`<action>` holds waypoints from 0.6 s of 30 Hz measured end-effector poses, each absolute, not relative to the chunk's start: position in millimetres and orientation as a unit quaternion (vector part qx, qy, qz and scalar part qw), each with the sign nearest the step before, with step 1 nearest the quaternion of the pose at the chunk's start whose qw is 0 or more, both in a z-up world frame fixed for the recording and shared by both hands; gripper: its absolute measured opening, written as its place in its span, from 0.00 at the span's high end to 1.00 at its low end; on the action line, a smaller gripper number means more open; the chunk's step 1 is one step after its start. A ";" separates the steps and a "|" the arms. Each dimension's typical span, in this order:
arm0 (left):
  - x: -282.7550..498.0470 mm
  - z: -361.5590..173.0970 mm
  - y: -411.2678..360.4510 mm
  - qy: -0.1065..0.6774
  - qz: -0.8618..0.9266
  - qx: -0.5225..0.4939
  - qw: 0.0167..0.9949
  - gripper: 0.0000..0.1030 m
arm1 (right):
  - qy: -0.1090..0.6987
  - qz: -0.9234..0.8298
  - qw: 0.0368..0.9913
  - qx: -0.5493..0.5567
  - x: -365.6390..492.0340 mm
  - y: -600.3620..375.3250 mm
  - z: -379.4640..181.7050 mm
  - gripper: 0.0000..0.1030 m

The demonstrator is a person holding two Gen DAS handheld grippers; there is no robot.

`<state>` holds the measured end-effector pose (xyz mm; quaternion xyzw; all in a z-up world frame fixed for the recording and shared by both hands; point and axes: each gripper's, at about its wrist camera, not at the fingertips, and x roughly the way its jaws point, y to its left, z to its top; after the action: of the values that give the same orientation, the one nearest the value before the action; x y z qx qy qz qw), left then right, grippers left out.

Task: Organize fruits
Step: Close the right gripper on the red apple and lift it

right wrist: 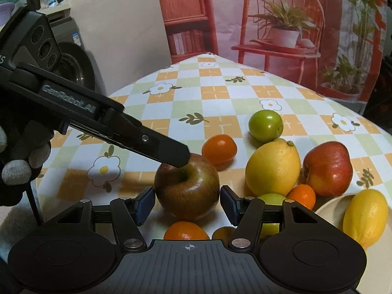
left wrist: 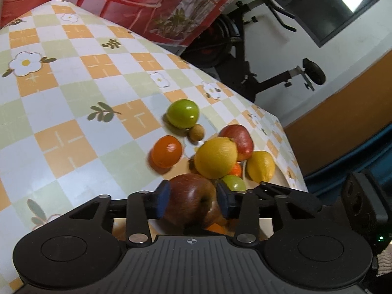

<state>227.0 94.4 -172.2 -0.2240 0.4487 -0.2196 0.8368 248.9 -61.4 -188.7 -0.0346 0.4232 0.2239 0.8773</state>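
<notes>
A dark red-brown apple point(left wrist: 189, 199) sits between the blue pads of my left gripper point(left wrist: 193, 197), which is shut on it. In the right wrist view the same apple point(right wrist: 187, 189) rests on the tablecloth with the left gripper's finger point(right wrist: 169, 150) over its top. My right gripper point(right wrist: 187, 204) is open, its pads on either side of the apple with small gaps. A large lemon point(right wrist: 272, 167), a red apple point(right wrist: 327, 169), a green fruit point(right wrist: 265, 125) and an orange fruit point(right wrist: 219, 149) lie behind it. A second lemon point(right wrist: 365, 216) lies on a cream plate point(right wrist: 328, 208).
The checked flower tablecloth point(left wrist: 73, 98) covers the table, whose edge point(left wrist: 294, 152) drops off close behind the fruit pile. Small oranges point(right wrist: 300, 196) point(right wrist: 186, 231) and a green fruit point(right wrist: 273, 199) lie near my right gripper. An exercise bike point(left wrist: 245, 56) stands beyond the table.
</notes>
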 end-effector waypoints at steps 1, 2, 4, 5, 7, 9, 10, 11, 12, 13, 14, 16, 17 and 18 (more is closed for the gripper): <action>227.0 -171.9 92.1 0.449 -0.219 -0.216 0.839 0.57 | 0.424 0.223 0.877 -0.031 248.8 -62.2 -189.1 0.47; 227.5 -172.2 90.5 0.450 -0.218 -0.211 0.840 0.57 | 0.424 0.223 0.877 -0.028 249.2 -62.7 -189.5 0.47; 228.5 -173.6 90.3 0.450 -0.214 -0.210 0.841 0.60 | 0.425 0.224 0.877 -0.026 249.5 -63.2 -190.5 0.47; 228.6 -174.0 91.3 0.449 -0.212 -0.212 0.841 0.63 | 0.426 0.223 0.876 -0.025 249.4 -63.2 -191.2 0.46; 229.4 -175.7 94.8 0.450 -0.209 -0.216 0.841 0.68 | 0.430 0.222 0.875 -0.023 250.6 -63.8 -193.1 0.46; 230.0 -177.3 98.3 0.449 -0.209 -0.221 0.840 0.71 | 0.434 0.222 0.873 -0.017 251.8 -64.4 -195.3 0.46; 229.8 -178.1 100.0 0.449 -0.210 -0.225 0.839 0.71 | 0.435 0.222 0.873 -0.014 252.1 -64.8 -196.0 0.46; 229.9 -178.6 100.6 0.447 -0.211 -0.226 0.839 0.71 | 0.436 0.222 0.872 -0.012 252.2 -64.7 -196.7 0.46; 229.6 -178.9 101.0 0.446 -0.212 -0.227 0.839 0.71 | 0.436 0.222 0.872 -0.011 252.9 -64.9 -197.0 0.46; 229.3 -179.1 100.9 0.445 -0.212 -0.228 0.840 0.71 | 0.436 0.222 0.872 -0.009 252.7 -65.4 -197.5 0.46; 229.4 -179.3 100.9 0.444 -0.212 -0.229 0.840 0.70 | 0.437 0.222 0.872 -0.008 252.9 -65.9 -197.8 0.47; 229.3 -179.6 99.8 0.442 -0.211 -0.230 0.841 0.69 | 0.437 0.221 0.872 -0.004 253.0 -67.0 -198.6 0.47; 229.0 -179.8 99.3 0.441 -0.210 -0.230 0.842 0.69 | 0.437 0.221 0.872 -0.002 253.2 -67.7 -199.0 0.47; 228.9 -179.9 98.7 0.440 -0.209 -0.230 0.843 0.68 | 0.437 0.220 0.872 0.001 253.5 -68.6 -199.5 0.47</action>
<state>228.9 98.7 -179.9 -0.2302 0.4397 -0.2093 0.8425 253.5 -68.6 -199.5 0.0007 0.4370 0.2200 0.8722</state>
